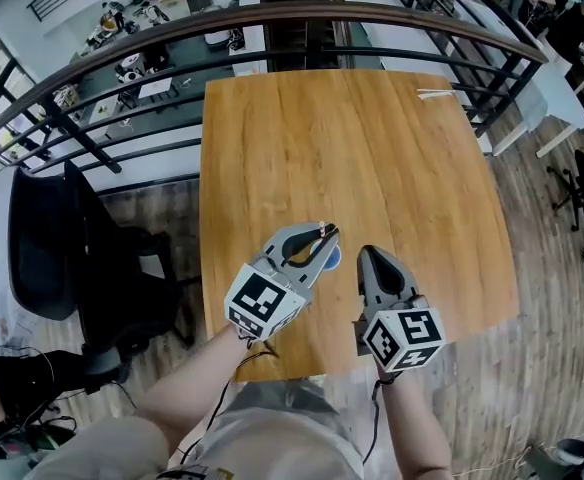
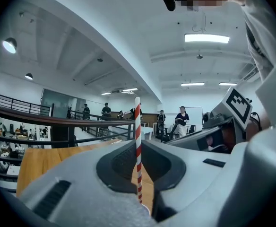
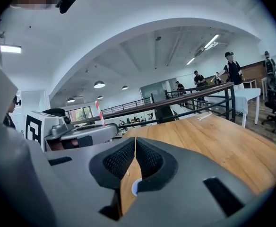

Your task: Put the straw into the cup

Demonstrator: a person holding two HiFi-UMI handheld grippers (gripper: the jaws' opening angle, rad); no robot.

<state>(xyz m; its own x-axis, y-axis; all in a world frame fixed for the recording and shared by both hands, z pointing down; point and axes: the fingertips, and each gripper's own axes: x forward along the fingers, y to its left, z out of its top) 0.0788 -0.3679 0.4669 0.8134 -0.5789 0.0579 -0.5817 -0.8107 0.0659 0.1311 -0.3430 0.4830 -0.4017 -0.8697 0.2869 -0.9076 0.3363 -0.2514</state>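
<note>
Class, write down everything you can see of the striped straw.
The straw is thin, with red and white spiral stripes, and looks like paper. It stands upright, pinched between the closed jaws of the left gripper, with its top rising well above them. Its lower end shows below the pinch, over the wooden table.

1. Cup [image 1: 333, 259]: largely covered by the left gripper [image 1: 324, 236]; only a bluish sliver shows beside its tip.
2. Straw [image 2: 138, 141]: lower end passes behind the jaw bodies; whether it reaches the cup cannot be told.
3. Pale thin items [image 1: 437, 95] far ahead of the right gripper [image 1: 365, 254], at the table [image 1: 372, 148] edge: too small to identify.
4. Right forearm [image 1: 415, 428]: cut off by the head view's lower edge.
</note>
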